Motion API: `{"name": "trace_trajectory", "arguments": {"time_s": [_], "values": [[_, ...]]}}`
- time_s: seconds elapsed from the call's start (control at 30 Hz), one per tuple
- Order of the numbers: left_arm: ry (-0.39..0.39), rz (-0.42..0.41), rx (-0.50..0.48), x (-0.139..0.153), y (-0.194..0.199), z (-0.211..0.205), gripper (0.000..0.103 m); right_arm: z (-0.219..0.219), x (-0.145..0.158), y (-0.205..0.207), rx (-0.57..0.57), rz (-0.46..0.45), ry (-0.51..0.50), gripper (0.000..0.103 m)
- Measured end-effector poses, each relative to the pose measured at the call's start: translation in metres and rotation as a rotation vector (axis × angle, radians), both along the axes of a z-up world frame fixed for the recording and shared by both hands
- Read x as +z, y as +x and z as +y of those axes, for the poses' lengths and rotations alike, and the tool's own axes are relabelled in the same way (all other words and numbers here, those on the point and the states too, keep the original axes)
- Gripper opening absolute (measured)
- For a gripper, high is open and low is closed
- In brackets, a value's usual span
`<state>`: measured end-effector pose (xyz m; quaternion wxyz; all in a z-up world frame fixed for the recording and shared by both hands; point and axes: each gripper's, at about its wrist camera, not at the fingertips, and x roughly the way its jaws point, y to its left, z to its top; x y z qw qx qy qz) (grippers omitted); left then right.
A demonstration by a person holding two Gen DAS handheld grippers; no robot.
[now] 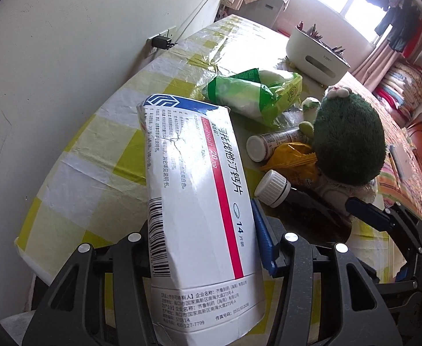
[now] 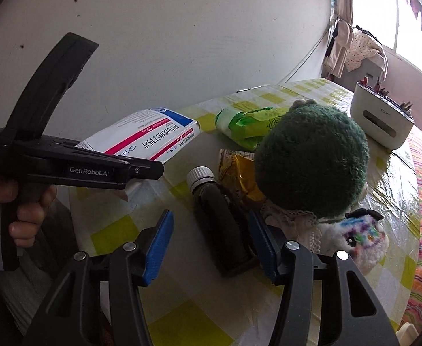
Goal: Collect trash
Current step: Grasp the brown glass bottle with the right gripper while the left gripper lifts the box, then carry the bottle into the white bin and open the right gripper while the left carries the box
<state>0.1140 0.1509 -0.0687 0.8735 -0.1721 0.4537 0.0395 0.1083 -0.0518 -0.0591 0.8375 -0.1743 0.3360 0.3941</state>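
A white medicine box (image 1: 199, 201) with a red stripe stands tilted off the table, and my left gripper (image 1: 205, 219) is shut on its lower half; one blue pad (image 1: 264, 239) presses its right side, the other is hidden behind it. From the right wrist view the same box (image 2: 141, 135) pokes out of the left gripper (image 2: 141, 170), held by a hand. A dark bottle (image 2: 219, 216) with a white cap lies between the fingers of my right gripper (image 2: 210, 214). A gap shows beside the left pad (image 2: 159, 242), so this gripper is open.
On the yellow-checked table (image 1: 81, 158) lie a green wrapper pack (image 1: 254, 92), a white-capped tube (image 1: 268, 141) and a yellow wrapper (image 1: 294, 161). A green plush toy (image 2: 312, 155) crowds the bottle's right side. A white container (image 2: 381, 124) stands far right; a wall runs behind.
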Motion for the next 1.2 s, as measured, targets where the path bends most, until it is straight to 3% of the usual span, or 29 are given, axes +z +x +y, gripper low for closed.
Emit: {"name": "trace_trajectory", "arguments": {"time_s": [0.1,0.27,0.33,0.5,0.7,1.2], "values": [[0.009,-0.028,0.002,0.006,-0.001,-0.001,0.05,0.014,-0.009,0.006,-0.001,-0.001,-0.095,0.053],[-0.002,-0.05,0.001,0.011,-0.007,-0.001,0.05,0.021,-0.024,0.018,-0.004,0.049,-0.167,0.053],[-0.013,-0.054,-0.002,0.011,-0.007,0.0,0.05,0.024,-0.032,0.017,0.001,0.056,-0.196,0.042],[-0.028,-0.076,-0.003,0.017,-0.01,-0.004,0.05,0.018,-0.035,-0.001,-0.005,0.02,-0.16,0.042],[-0.013,-0.127,-0.023,0.03,-0.012,-0.018,0.05,-0.021,-0.032,-0.019,-0.041,0.034,-0.041,0.041],[0.035,-0.228,-0.181,0.05,-0.015,-0.11,0.05,-0.18,-0.002,-0.037,-0.358,-0.015,0.2,0.042]]}}
